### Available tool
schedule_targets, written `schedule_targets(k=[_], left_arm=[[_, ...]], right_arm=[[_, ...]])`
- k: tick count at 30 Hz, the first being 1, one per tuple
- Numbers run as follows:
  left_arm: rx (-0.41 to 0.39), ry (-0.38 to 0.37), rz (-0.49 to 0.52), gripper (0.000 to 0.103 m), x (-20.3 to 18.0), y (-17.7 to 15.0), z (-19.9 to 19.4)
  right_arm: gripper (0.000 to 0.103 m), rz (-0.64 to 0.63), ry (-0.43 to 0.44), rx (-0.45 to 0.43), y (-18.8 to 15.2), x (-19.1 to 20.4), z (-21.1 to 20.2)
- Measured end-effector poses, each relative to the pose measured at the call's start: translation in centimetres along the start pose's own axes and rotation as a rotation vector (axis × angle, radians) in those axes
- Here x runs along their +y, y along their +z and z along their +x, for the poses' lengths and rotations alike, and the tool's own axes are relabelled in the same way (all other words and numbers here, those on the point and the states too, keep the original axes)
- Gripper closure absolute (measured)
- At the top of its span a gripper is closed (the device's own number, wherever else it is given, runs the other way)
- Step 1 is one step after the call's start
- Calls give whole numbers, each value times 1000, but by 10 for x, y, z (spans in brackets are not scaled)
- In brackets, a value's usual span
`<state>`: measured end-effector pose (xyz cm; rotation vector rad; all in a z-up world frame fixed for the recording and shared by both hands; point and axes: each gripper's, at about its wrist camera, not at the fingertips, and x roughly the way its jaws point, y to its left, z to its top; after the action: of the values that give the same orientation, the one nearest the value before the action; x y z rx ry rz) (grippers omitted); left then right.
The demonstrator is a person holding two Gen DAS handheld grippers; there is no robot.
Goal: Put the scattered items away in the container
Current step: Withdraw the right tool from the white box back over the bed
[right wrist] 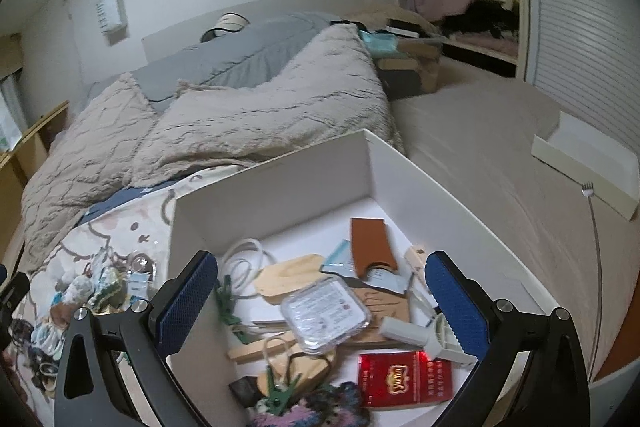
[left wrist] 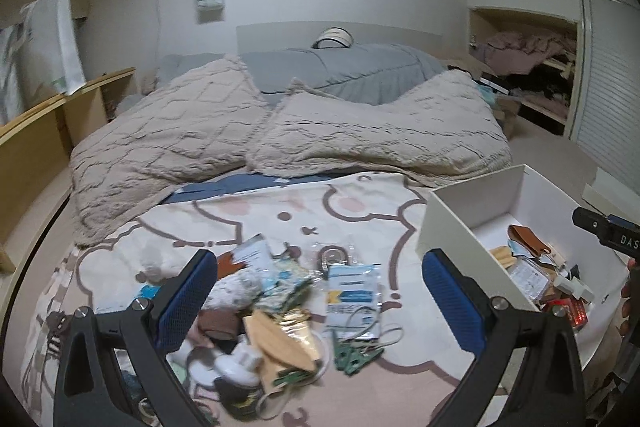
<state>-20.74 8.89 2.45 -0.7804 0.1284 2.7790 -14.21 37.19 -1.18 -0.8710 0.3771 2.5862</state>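
A pile of small scattered items [left wrist: 280, 307] lies on the cartoon blanket [left wrist: 420, 347]: packets, green clips, a beige mask, a white plug. My left gripper [left wrist: 320, 291] is open and empty just above the pile. The white box [left wrist: 448, 223] stands to its right with several items inside. In the right wrist view my right gripper [right wrist: 322, 291] is open and empty over the box [right wrist: 280, 183], above a clear plastic case [right wrist: 324, 311], a red packet [right wrist: 404, 379], a brown leather sleeve [right wrist: 370, 247] and a white cable [right wrist: 244, 263]. The pile shows at that view's left [right wrist: 92, 291].
A rumpled beige bedspread [left wrist: 280, 135] and grey duvet [left wrist: 340, 71] cover the bed's far half. A wooden shelf [left wrist: 44, 131] runs along the left. An open closet [left wrist: 528, 67] and louvred door [right wrist: 580, 27] are at the right. A flat white board [right wrist: 584, 167] lies on the floor.
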Motion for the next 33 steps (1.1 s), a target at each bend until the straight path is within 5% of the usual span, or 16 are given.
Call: schedule_targets(k=[33], left_arm=[[-87, 163, -192, 0, 135, -42, -64]], right_arm=[[0, -241, 268, -100, -35, 125, -32]])
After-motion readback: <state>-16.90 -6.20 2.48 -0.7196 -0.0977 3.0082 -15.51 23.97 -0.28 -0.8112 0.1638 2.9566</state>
